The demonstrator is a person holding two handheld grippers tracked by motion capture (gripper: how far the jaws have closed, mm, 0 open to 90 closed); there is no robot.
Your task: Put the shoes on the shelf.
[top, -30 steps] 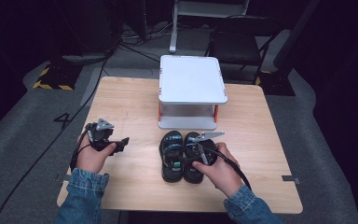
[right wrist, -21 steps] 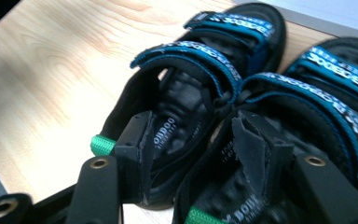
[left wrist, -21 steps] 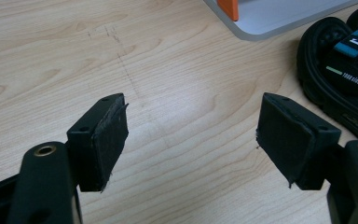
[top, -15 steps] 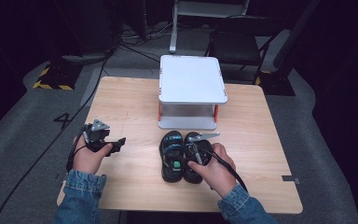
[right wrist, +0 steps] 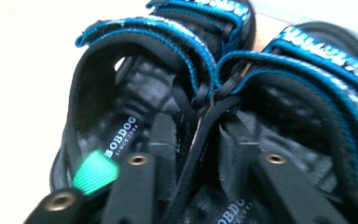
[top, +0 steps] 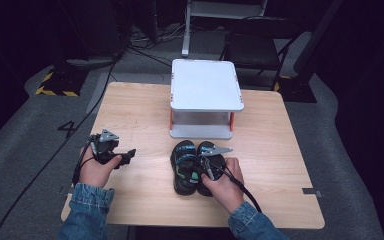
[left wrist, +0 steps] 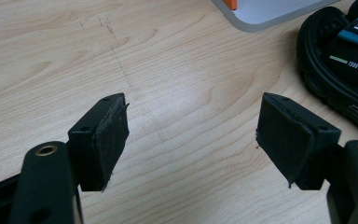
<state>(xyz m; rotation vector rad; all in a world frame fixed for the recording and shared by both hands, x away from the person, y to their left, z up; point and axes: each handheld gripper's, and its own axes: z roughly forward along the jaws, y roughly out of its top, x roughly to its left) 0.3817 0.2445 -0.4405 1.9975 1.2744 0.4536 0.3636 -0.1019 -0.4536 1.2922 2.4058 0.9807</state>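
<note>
black sandals, blue-trimmed straps, perhaps patterned

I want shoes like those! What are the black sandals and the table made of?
Sandals: probably fabric straps, matte black with shiny blue stitched edging, over soft, perhaps foam or rubber soles. Table: looks like pale wood or wood-print laminate; grain lines show, smooth finish.

White two-tier rectangular shelf stand with orange posts at the far edge of the light wooden table, black folding chair beyond, grey carpet floor, black cables
</note>
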